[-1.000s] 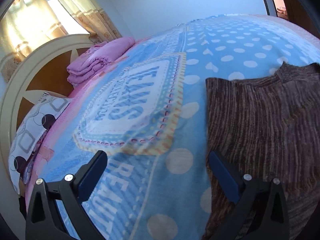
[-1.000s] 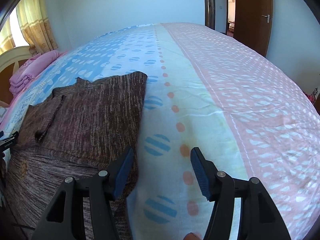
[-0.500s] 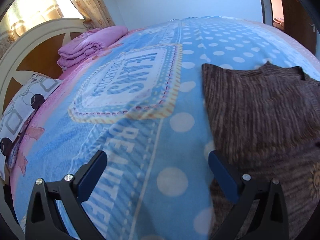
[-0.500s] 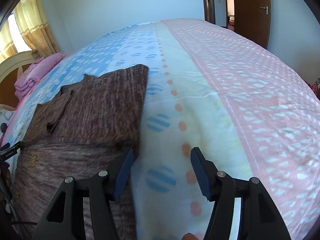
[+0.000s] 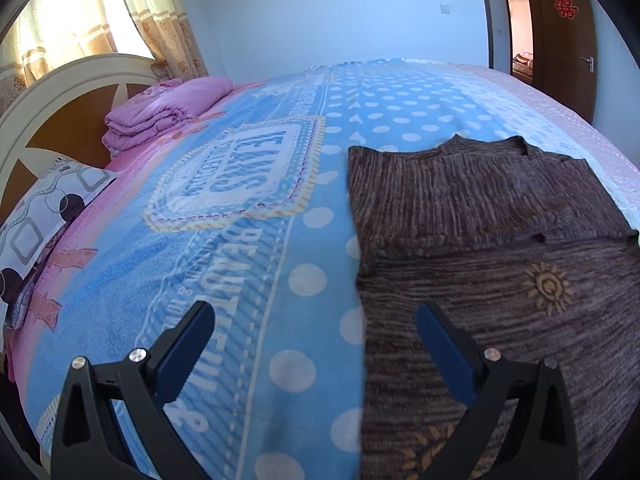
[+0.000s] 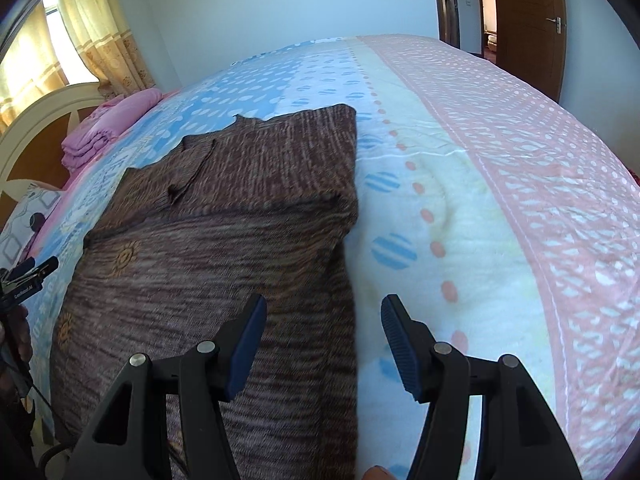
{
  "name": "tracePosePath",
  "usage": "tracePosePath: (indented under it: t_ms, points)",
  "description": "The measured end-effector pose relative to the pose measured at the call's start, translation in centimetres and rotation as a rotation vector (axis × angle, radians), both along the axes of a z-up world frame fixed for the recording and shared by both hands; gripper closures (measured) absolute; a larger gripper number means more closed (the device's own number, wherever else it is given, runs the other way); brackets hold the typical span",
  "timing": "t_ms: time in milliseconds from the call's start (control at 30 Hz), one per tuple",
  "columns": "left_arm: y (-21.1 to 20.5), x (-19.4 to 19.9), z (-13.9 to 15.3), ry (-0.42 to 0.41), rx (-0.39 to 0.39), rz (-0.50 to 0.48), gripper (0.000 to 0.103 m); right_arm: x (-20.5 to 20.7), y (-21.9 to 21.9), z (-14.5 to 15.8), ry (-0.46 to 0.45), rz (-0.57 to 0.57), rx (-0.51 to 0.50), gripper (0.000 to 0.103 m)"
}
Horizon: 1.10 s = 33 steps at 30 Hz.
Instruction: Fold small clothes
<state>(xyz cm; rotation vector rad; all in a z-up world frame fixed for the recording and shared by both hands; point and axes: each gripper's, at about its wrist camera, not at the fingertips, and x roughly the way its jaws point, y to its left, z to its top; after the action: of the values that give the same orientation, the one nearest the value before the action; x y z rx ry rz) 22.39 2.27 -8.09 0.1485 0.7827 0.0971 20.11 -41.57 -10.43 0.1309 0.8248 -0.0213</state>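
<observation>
A brown striped knit sweater (image 5: pixel 500 248) with small gold sun marks lies flat on the bed, its sleeves folded across the upper body. It also shows in the right wrist view (image 6: pixel 240 220). My left gripper (image 5: pixel 314 334) is open and empty, straddling the sweater's left edge near the hem. My right gripper (image 6: pixel 322 330) is open and empty, straddling the sweater's right edge near the hem. The left gripper's side (image 6: pixel 28 276) shows at the left edge of the right wrist view.
The bed has a blue polka-dot blanket (image 5: pixel 224 240) with pink and cream bands on the right (image 6: pixel 500 200). A folded pink quilt (image 5: pixel 160 116) and a patterned pillow (image 5: pixel 44 216) lie by the headboard (image 5: pixel 52 108). A brown door (image 6: pixel 528 12) stands at the far right.
Both grippers have pulled back toward the sweater's hem, so more of the lower sweater with its sun marks is in view. Both stayed open.
</observation>
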Motion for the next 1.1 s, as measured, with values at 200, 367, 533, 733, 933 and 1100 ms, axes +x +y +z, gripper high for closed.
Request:
tracePosePath:
  t_ms: [200, 367, 533, 733, 933, 1100]
  points:
    - [-0.3, -2.1, 0.2, 0.004, -0.012, -0.025, 0.000, -1.8, 1.7, -0.3, 0.015, 0.041, -0.001, 0.043]
    - [-0.6, -4.0, -0.2, 0.015, -0.011, -0.046, 0.000, -3.2, 3.2, -0.9, 0.033, 0.073, -0.009, 0.042]
    - [-0.8, -5.7, -0.6, 0.029, -0.018, -0.061, 0.000, -4.6, 4.0, -1.2, 0.046, 0.094, -0.018, 0.042]
    - [-1.4, -7.7, -1.0, 0.039, 0.001, -0.094, 0.000, -5.8, 4.6, -1.5, 0.057, 0.096, -0.023, 0.042]
    - [-1.8, -9.1, -1.4, 0.048, -0.001, -0.116, 0.000, -7.0, 4.7, -1.9, 0.063, 0.095, -0.026, 0.042]
    - [-1.7, -10.0, -2.1, 0.065, -0.004, -0.118, 0.000, -8.0, 4.6, -2.1, 0.068, 0.091, -0.024, 0.042]
